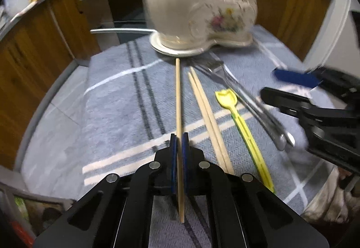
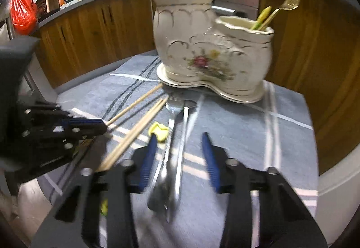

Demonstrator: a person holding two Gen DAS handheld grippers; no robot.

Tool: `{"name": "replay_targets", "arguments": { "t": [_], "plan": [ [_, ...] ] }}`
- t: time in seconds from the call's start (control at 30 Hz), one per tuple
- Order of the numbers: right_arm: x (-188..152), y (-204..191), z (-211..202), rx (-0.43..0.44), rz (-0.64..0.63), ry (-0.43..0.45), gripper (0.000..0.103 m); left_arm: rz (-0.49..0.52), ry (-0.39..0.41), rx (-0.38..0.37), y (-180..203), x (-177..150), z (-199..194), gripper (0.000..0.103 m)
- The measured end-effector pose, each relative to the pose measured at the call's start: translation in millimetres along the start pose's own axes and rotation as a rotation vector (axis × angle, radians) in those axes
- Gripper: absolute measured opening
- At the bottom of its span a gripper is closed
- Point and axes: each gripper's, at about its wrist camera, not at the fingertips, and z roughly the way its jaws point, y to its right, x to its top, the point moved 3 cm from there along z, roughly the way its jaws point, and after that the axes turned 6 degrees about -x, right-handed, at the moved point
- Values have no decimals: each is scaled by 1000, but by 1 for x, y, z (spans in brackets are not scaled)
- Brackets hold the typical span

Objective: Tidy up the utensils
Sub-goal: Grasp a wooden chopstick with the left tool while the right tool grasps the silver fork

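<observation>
Left gripper (image 1: 179,144) clamped on chopstick (image 1: 178,95); right gripper (image 2: 180,149) spread wide, astride metal utensils (image 2: 173,158).

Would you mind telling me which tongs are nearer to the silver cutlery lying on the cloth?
Right. The right tongs are open and straddle the silver cutlery; the left tongs are off to its left, shut on a single chopstick.

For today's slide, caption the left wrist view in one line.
Left gripper shut on a chopstick; two chopsticks, yellow spoon and forks lie before the holder.
</observation>
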Motion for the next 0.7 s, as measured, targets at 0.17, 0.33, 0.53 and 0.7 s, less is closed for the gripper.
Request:
{"name": "replay_targets", "arguments": {
  "t": [0.17, 0.33, 0.53, 0.7],
  "plan": [
    [11, -12, 23, -2, 6, -43, 18, -25, 34, -9, -3, -4, -6, 5],
    [15, -16, 37, -10, 21, -75, 18, -39, 58, -20, -8, -4, -13, 5],
    [20, -15, 50, -9, 58, -113, 18, -49, 86, -43, -9, 0, -17, 5],
    [24, -15, 61, -39, 61, -125, 17, -58, 102, -49, -10, 0, -21, 5]
  ]
}}
